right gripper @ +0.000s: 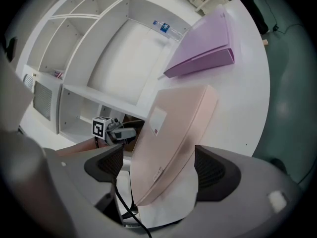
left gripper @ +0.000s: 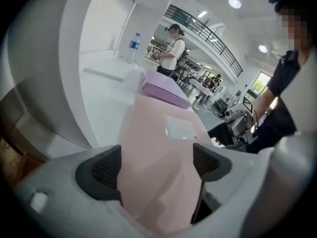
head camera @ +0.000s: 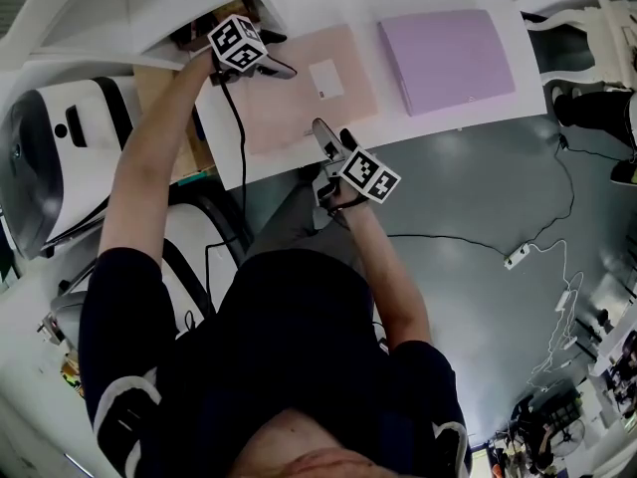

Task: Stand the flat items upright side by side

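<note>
1. The pink box [head camera: 299,88] lies flat on the white table [head camera: 338,8]; the left gripper [left gripper: 156,165], jaws apart, straddles its far-left corner, and a corner pinch could let it pivot out
2. The right gripper [right gripper: 158,167] has its jaws wide apart around the near edge, holding nothing; a shallow bite may slip when tilting it upright

The nearer flat item [head camera: 289,98] is pale pink with a white label [head camera: 326,78]; the farther flat item [head camera: 448,60] is lilac. The table [head camera: 418,127] is white, the floor [head camera: 478,197] grey.
</note>
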Motion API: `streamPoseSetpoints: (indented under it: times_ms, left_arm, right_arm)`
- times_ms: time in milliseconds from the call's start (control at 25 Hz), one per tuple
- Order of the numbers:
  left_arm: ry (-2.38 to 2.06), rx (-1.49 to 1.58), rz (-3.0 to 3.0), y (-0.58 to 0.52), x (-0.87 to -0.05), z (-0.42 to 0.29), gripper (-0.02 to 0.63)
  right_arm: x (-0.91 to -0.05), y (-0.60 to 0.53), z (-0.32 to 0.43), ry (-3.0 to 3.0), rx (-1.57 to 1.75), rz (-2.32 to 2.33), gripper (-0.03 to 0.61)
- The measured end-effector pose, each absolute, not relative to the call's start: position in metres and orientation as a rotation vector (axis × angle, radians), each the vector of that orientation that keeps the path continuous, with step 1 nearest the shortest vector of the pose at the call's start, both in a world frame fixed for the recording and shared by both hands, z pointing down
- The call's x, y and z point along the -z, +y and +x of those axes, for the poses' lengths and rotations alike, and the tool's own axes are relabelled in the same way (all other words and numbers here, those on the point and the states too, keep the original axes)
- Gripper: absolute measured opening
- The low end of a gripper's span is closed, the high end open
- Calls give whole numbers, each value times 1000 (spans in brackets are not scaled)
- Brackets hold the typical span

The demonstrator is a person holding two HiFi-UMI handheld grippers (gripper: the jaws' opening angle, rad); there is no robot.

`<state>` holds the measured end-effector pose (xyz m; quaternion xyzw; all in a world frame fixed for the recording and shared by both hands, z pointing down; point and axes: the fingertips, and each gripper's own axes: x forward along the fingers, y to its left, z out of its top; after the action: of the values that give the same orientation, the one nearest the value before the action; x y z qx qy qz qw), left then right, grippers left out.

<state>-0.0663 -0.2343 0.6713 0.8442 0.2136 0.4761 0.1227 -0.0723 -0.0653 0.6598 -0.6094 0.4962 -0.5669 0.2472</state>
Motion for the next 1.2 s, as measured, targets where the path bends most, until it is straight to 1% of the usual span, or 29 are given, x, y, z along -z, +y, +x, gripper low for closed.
streamPoseSetpoints:
  times_ms: [240,400,880,1080,1200]
  left_arm:
    - [667,-1426,2447,-234,-678,-64,462]
    - [673,-1434,2432,-235,-683,-65,445]
    - [727,-1498,2399,-232,-693,-63,443]
    - [738,-1510,2399,-231,-692,-63,419]
    - [740,-1503,2390,-231,-691,-62,416]
  right_arm:
    - [-672,-68,-69,1267,1550,-1633,431]
    - [-681,-66,-68,1222,1546,-1621,430]
    - [-680,-71,-62,1158,1503,-1519,420]
    - [-679,-68,-60,1150,1500,-1479,416]
    - [-679,-66,-59,1147,1497,-1458,402]
